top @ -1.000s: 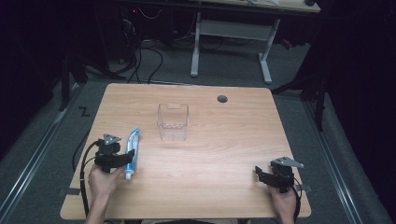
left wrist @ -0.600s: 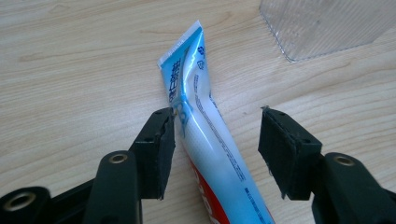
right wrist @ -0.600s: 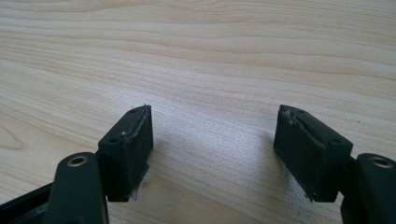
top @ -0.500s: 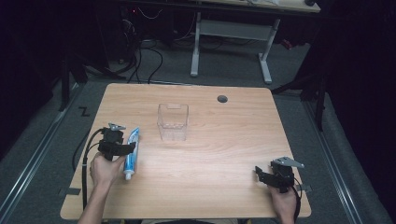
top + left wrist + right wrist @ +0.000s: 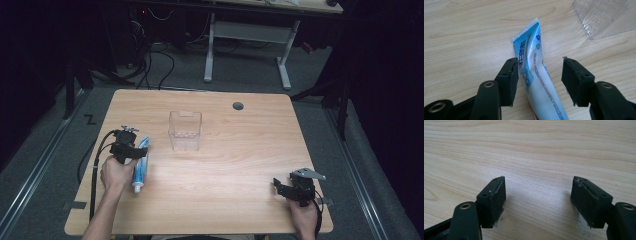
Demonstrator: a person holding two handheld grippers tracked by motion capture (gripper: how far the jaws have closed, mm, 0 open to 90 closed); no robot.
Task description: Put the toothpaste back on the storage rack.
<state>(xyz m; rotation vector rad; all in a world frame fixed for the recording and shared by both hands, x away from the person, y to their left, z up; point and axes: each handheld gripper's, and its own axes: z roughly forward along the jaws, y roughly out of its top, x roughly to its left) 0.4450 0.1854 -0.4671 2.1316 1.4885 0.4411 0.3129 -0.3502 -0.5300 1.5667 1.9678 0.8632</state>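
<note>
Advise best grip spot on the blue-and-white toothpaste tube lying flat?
Grip the blue-and-white toothpaste tube across its flattened upper body, below the crimped end, coming from above. It lies flat on the wooden table, and the open left gripper already straddles that narrow width.

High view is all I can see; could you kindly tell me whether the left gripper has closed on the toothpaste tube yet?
Observer: No, the left gripper is open; the toothpaste tube lies on the table between its fingers.
Operator: Thank you. Is either finger touching it?
Observer: One looks to be right against the tube's edge; the other stands clear.
Operator: And the right gripper?
Observer: The right gripper is open, with bare wood between its fingers.
</note>
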